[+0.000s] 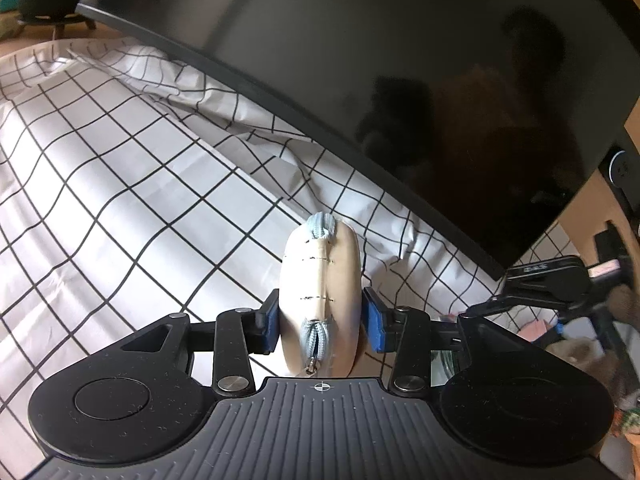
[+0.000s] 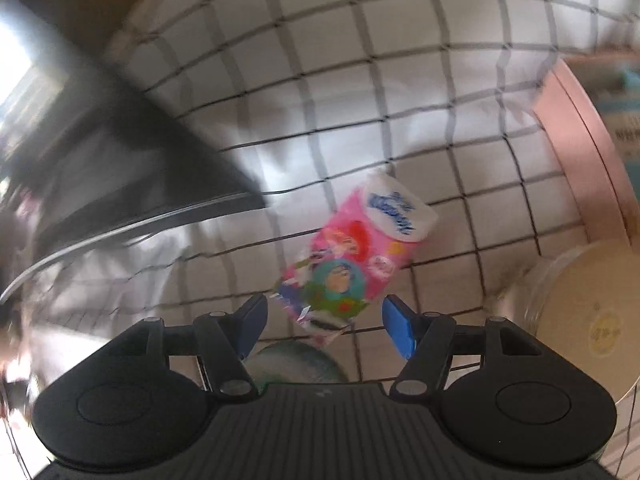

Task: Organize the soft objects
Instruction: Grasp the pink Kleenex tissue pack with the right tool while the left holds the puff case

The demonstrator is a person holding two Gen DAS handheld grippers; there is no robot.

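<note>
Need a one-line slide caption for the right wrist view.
Right gripper open above a pink tissue pack on the checked cloth.

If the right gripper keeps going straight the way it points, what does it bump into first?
Probably the pink tissue pack, lying on the checked cloth just ahead of the right gripper's open jaws; blur makes depth uncertain.

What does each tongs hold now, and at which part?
The left tongs grip a beige zip pouch by its two flat sides. The right tongs hold nothing; the pink tissue pack lies free.

Glossy black monitor [image 1: 400, 80]; matt checked cloth [image 1: 100, 160]; pouch [image 1: 320, 292] smooth, possibly leatherette.
</note>
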